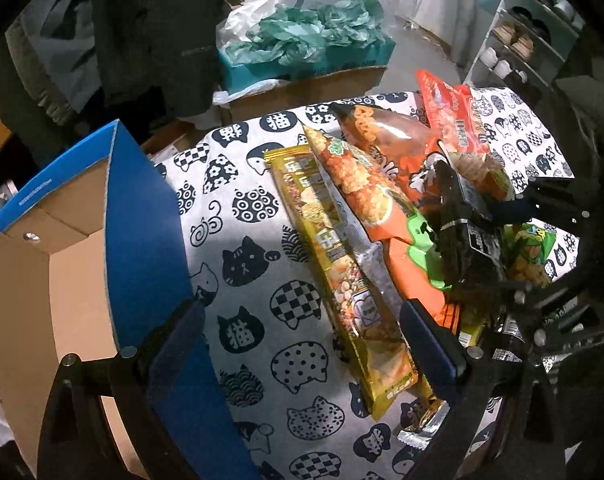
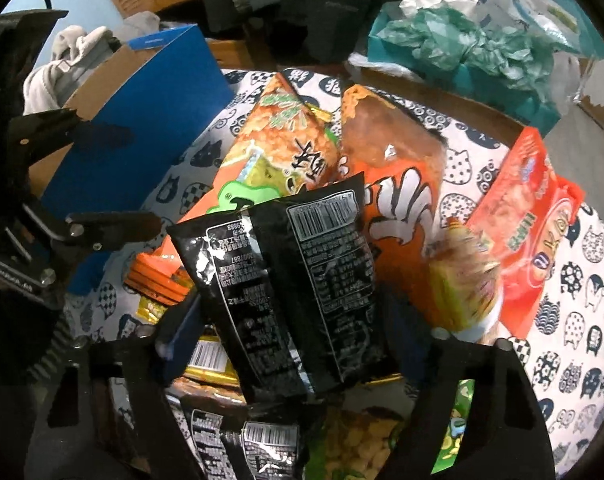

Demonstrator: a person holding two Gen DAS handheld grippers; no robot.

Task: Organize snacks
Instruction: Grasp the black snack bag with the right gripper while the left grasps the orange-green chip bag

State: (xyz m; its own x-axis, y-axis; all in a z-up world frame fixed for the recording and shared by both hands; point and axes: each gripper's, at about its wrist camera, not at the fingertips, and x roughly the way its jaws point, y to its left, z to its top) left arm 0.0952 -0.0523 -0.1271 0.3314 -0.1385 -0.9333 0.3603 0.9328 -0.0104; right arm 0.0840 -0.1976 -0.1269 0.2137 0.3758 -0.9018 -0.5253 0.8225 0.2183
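Glossy plastic black snack packet (image 2: pixel 286 284), matt cardboard box (image 1: pixel 62 264), printed cloth tablecover (image 1: pixel 242 240)

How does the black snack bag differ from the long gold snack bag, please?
The black snack bag is lifted between the right gripper fingers, its barcode side showing; the gold snack bag lies flat on the cat-print cloth, longer and narrower, ungripped. Both are sealed packets.

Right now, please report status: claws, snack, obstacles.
Right claw shut on black packet, lifted. Left claw open, above gold packet. Blue box open at left.
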